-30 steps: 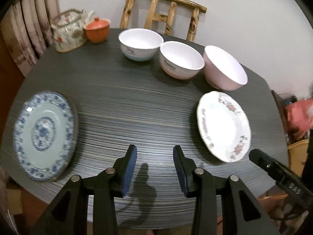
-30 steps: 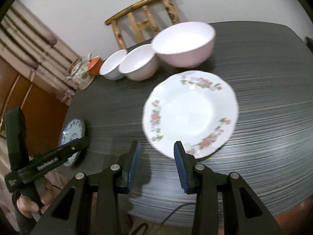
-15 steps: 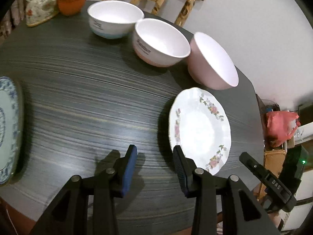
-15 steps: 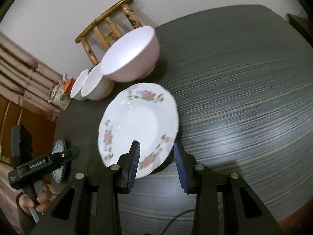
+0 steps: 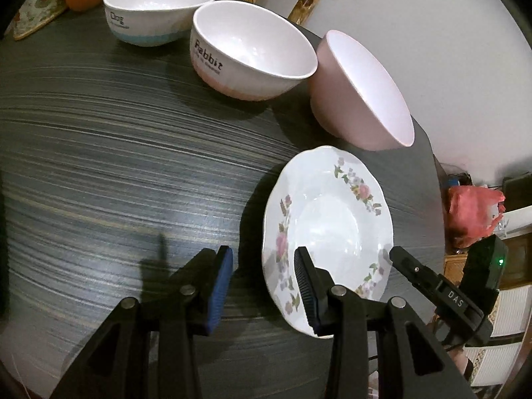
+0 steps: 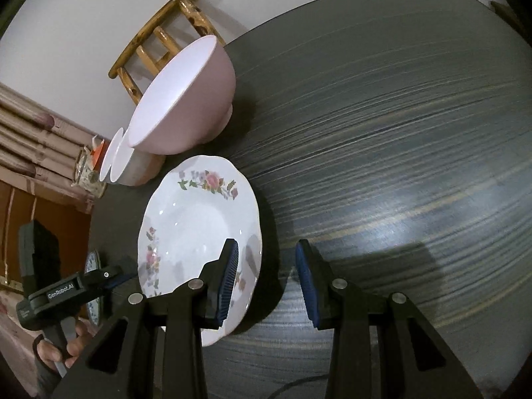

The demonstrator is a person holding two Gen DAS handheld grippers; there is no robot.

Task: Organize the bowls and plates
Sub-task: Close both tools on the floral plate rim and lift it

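Floral plate (image 6: 196, 219) lies flat on the dark surface (image 6: 399, 133), near its front edge, toward the right-hand end as the left wrist view has it.

Right hand-held gripper (image 6: 266, 279): jaws spread wide, holding nothing. It straddles the plate's near right rim, left finger over the plate, right finger over bare surface. The rim runs roughly along the fingers (not yet between pads in any clamping sense).

Left hand-held gripper (image 5: 262, 286): also wide open, empty. Plate lies just to its right; its right finger overlaps the plate's left rim, its left finger hangs over bare surface.

Judgement: the right one is better placed for the pickup, since the rim already sits inside its opening. Whether the pads are low enough to bite cannot be told.

Room: pink bowl (image 6: 186, 99) stands just beyond the plate's far rim, with the Rabbit bowl (image 5: 249, 53) and blue-banded bowl (image 5: 156, 10) in a row beyond. Open surface lies right of the plate. Front edge is close, so a rim slip could carry the plate off.
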